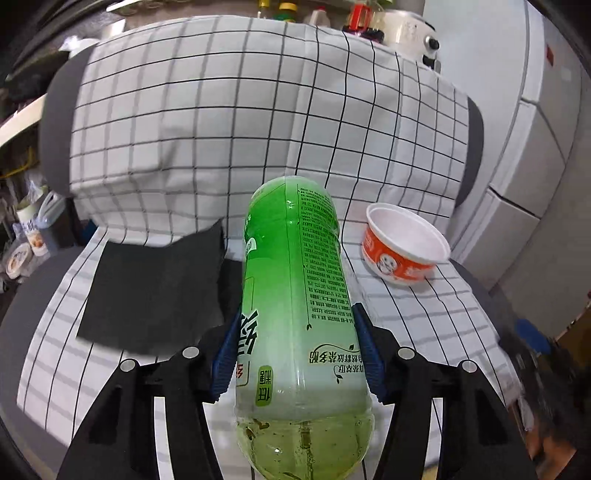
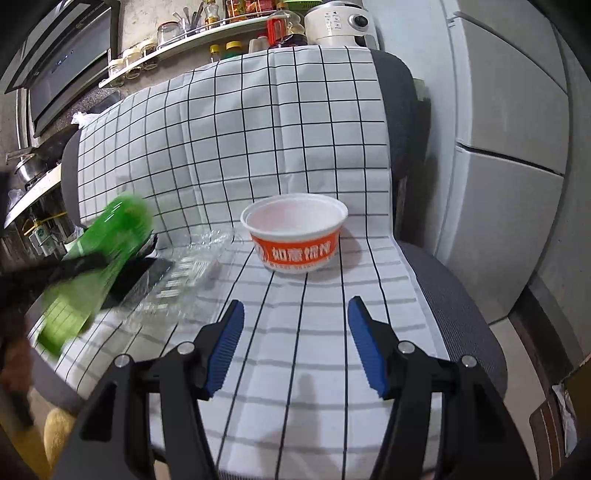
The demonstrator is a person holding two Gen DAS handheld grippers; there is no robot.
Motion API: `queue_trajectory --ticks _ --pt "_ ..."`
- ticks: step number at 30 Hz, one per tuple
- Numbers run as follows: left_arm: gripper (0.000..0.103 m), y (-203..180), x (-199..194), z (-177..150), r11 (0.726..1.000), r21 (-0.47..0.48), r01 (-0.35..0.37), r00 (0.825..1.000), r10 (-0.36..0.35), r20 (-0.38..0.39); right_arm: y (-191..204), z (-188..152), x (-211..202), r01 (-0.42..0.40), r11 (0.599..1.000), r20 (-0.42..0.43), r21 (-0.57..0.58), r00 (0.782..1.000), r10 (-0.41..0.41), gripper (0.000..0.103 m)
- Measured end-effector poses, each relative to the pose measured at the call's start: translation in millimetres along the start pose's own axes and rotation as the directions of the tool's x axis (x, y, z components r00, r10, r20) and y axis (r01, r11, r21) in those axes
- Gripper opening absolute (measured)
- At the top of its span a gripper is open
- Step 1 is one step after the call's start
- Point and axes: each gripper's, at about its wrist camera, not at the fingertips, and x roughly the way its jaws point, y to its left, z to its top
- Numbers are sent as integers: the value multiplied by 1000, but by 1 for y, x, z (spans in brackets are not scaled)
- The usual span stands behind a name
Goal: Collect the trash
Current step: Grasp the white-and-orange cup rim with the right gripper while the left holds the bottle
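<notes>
Left gripper (image 1: 295, 354) clamps a green plastic tea bottle (image 1: 295, 317), its blue ribbed pads pressed against both sides of the label, the bottle's length running forward along the fingers and held above the seat of a grey office chair (image 2: 454, 306). Murky yellowish liquid with dark flecks sits in the clear end nearest the left wrist camera. From the right wrist view the same bottle appears blurred at the left edge, tilted, with the left gripper's dark arm across it.

Right gripper (image 2: 295, 343) hangs with its jaws spread apart and nothing between them, pointed at an orange-and-white paper bowl (image 2: 295, 232) that stands upright on the seat, near the backrest and well apart from the fingertips. The bowl's white inside shows no contents.

A white cloth with a black grid (image 2: 258, 147) drapes the chair's backrest and seat. On it, left of the bowl, lies a crumpled clear plastic container (image 2: 188, 269), and just beside that a flat black sheet (image 1: 155, 284), which partly overhangs the seat's front left area in the left wrist view.

Behind the chair stand a kitchen shelf with jars and bottles (image 2: 177, 33), a white countertop appliance (image 2: 340, 22) and a pale refrigerator (image 2: 509, 147)
</notes>
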Motion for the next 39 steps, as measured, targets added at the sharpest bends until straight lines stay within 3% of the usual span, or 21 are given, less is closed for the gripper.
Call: queue_trajectory --ticks 1,7,10,14,20,25,32,39 --pt "58 1 -5 -6 1000 -11 7 1000 -7 2 0 4 5 4 1000 -2 5 1000 -4 57" --pt "58 9 -16 -23 1000 -5 -15 1000 15 23 -12 43 54 30 998 -24 55 999 -29 26" --pt "58 16 -12 -18 1000 -23 -8 1000 8 24 -22 64 82 72 994 -39 85 997 -69 24" --pt "58 22 -7 -15 1000 -30 -6 999 7 32 -42 80 117 78 979 -87 188 994 -62 24" --pt "58 20 2 -19 1000 -11 -8 1000 8 19 -61 73 150 8 937 -168 350 984 55 23" --pt "58 13 -6 -27 1000 5 4 1000 -4 17 -51 67 115 -12 947 -99 322 994 46 5" --pt "58 -14 -31 -46 997 56 46 998 -48 33 -47 48 38 -53 954 -71 297 994 78 6" --pt "58 -55 -43 -76 989 127 76 996 -80 24 -57 -9 -46 -42 960 -63 275 996 62 6"
